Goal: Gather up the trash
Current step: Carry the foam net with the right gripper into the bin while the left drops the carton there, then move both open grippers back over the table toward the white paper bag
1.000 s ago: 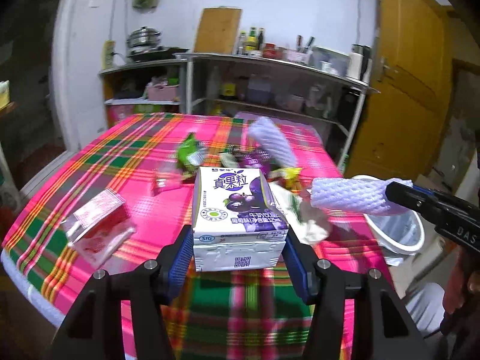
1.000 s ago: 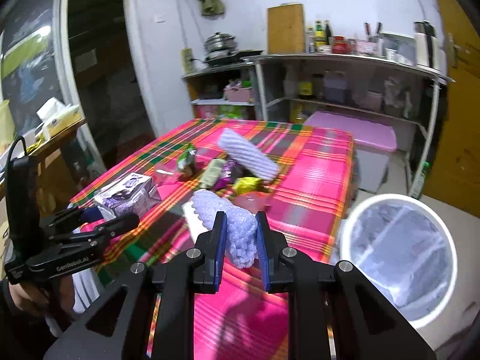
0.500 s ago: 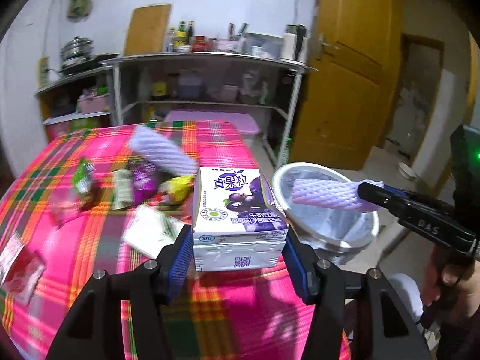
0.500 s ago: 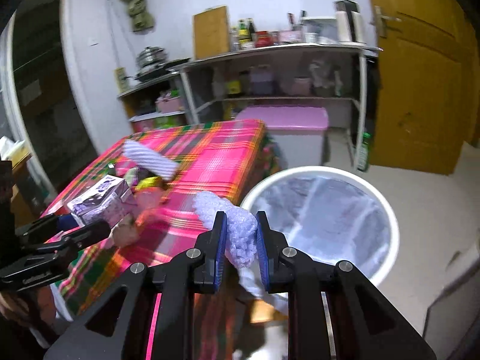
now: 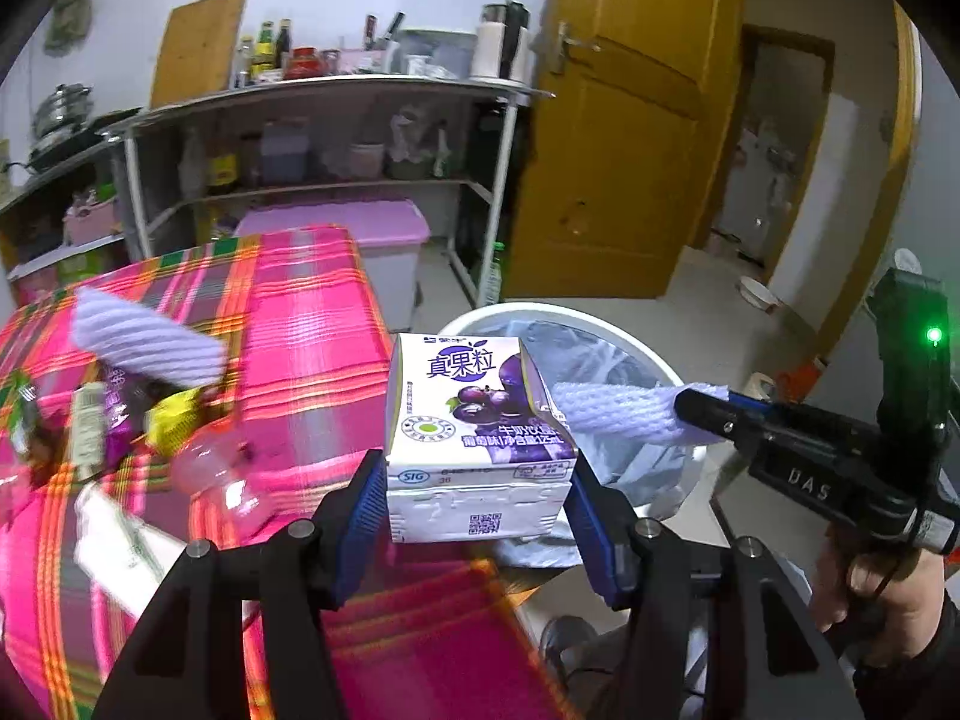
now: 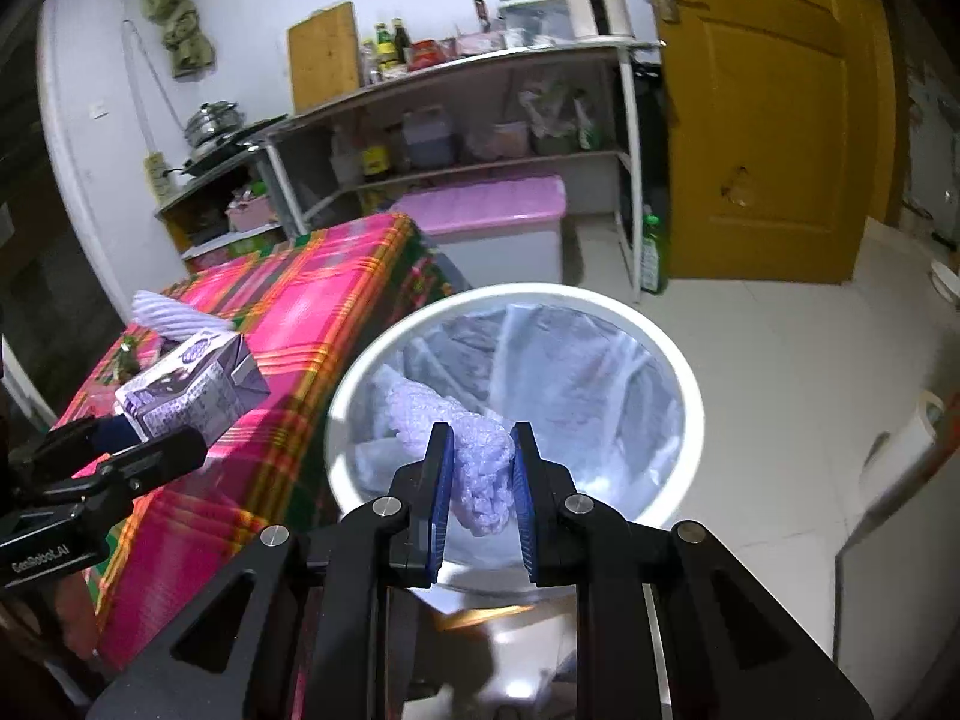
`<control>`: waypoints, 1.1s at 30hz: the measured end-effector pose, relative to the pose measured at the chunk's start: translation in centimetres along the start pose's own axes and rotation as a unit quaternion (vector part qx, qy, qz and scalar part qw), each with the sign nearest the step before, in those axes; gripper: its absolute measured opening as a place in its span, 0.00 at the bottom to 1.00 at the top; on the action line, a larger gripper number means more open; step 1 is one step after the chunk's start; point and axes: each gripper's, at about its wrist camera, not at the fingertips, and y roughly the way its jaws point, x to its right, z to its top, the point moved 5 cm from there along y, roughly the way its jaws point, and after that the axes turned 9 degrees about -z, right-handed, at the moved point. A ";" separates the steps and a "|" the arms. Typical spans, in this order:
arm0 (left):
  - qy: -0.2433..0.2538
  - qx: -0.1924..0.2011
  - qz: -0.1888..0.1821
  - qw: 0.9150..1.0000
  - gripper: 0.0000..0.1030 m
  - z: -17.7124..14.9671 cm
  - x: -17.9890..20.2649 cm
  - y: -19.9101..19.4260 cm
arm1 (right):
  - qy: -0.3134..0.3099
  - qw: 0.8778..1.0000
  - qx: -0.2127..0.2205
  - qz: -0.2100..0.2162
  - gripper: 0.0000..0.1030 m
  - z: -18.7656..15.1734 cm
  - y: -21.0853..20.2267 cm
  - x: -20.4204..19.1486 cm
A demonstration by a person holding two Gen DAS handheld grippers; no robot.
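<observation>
While the right gripper (image 6: pixel 477 480) pinches one lavender foam-net fruit sleeve (image 6: pixel 474 450) between its blue pads, that sleeve hangs directly above the round white trash bin (image 6: pixel 690 384) lined with a clear bag. The left gripper (image 5: pixel 477 516) clamps one purple-and-white grape milk carton (image 5: pixel 477 420) by its side faces, held upright over the table edge, beside the bin rather than over it.

Judgement: the release step is in hand. Doing it well means parting the right jaws only with the sleeve centred over the opening, since foam is light and may cling to a pad. The carton should then cross fully past the rim before release.

Count: sleeves, two, one held and one lying on the pink plaid tablecloth (image 5: pixel 312 324); cartons, one; bins, one. Small wrappers (image 5: pixel 120 414) remain on the cloth, too blurred to count.
</observation>
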 end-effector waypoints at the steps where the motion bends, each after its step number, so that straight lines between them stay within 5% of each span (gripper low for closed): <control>1: 0.000 -0.004 -0.005 1.000 0.56 0.1 0.2 0.6 | 0.002 1.000 -0.003 -0.003 0.19 -0.1 0.2 0.3; 14: -0.003 -0.071 -0.049 0.996 0.56 0.2 1.9 7.0 | 0.006 0.999 -0.034 -0.022 0.22 -1.0 2.4 2.1; 19: -0.009 -0.090 -0.058 0.994 0.56 0.0 1.9 8.2 | 0.001 0.999 -0.032 -0.022 0.35 -0.9 2.3 2.1; 33: -0.021 -0.033 -0.049 0.998 0.56 0.2 1.3 3.4 | -0.005 1.000 0.004 0.001 0.40 0.0 -0.6 0.5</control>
